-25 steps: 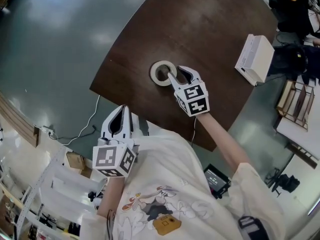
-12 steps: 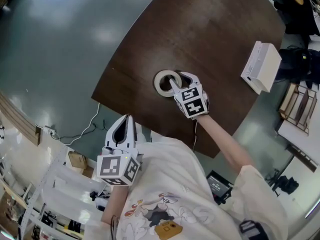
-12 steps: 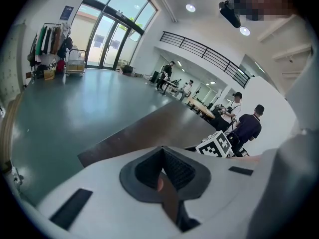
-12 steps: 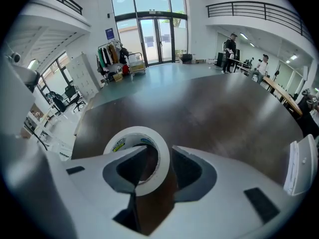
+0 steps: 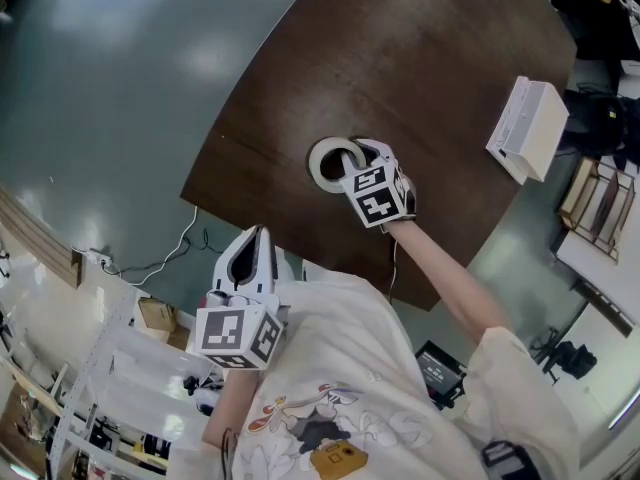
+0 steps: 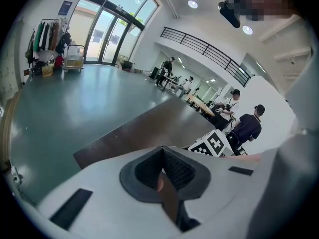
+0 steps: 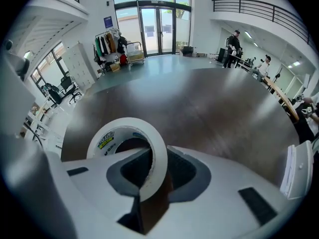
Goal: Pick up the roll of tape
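Observation:
A white roll of tape [image 5: 322, 158] lies on the dark brown table [image 5: 420, 58] near its front edge. My right gripper [image 5: 352, 151] points steeply down onto it. In the right gripper view the roll's near wall [image 7: 152, 148] stands between the jaws, one finger inside the hole and one outside. The jaws are closing, and a thin gap still shows beside the wall. My left gripper [image 5: 258, 233] hangs off the table's near edge, over the floor, with nothing in it. In the left gripper view its jaws [image 6: 162, 183] meet.
A white box [image 5: 530, 128] sits at the table's right edge, also seen in the right gripper view [image 7: 299, 171]. A cable [image 5: 170, 253] trails on the grey-green floor left of the table. Wooden racks and gear stand at the far right. People stand in the hall beyond.
My right gripper has come down onto the tape, one finger has gone into the hole, and its jaws have narrowed around the wall. The left gripper has sunk slightly.

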A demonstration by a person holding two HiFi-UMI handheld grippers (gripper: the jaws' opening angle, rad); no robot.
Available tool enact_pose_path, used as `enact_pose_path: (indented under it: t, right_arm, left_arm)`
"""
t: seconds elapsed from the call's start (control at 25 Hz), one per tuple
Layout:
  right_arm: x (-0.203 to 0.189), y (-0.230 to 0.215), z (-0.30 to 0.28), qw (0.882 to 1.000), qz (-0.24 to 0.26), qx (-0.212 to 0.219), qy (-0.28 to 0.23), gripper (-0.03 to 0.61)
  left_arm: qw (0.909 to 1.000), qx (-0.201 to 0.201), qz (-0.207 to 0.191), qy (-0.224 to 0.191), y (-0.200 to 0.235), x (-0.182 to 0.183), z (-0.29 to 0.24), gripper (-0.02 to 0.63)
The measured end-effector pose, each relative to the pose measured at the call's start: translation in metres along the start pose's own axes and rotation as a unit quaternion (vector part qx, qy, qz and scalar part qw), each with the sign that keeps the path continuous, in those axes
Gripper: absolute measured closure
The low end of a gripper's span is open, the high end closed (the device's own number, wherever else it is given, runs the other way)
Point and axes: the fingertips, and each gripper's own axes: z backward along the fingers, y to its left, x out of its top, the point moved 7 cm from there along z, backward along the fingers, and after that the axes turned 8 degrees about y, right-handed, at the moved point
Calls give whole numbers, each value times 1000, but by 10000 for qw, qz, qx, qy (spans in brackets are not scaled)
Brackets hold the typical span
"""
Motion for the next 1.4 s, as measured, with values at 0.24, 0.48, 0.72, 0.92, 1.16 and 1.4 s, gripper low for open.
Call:
enact_pose_path:
  t: [0.24,0.48,0.72,0.92,1.16,1.4]
  right_arm:
    - [0,0,0,10000,0,-39,76,485]
    - [-4,3,3,9995,-305,17,-16,486]
    - [-9,7,19,9979,-586,15,-259,485]
    - [-11,14,45,9927,-1054,247,-538,485]
    - [-15,24,92,9825,-1547,325,-987,485]
    - [-15,35,159,9707,-1702,193,-1684,483]
  left_arm:
    - [10000,-51,-74,-5,-3,2,1,607]
    - [9999,-37,-90,-132,-1,1,15,607]
    - [9996,-48,-117,-251,-1,-4,32,607]
    - [9987,-173,-242,-417,-4,-5,46,607]
    - [9960,-462,-527,-555,-12,2,60,607]
    - [9916,-828,-809,-575,-19,8,72,607]
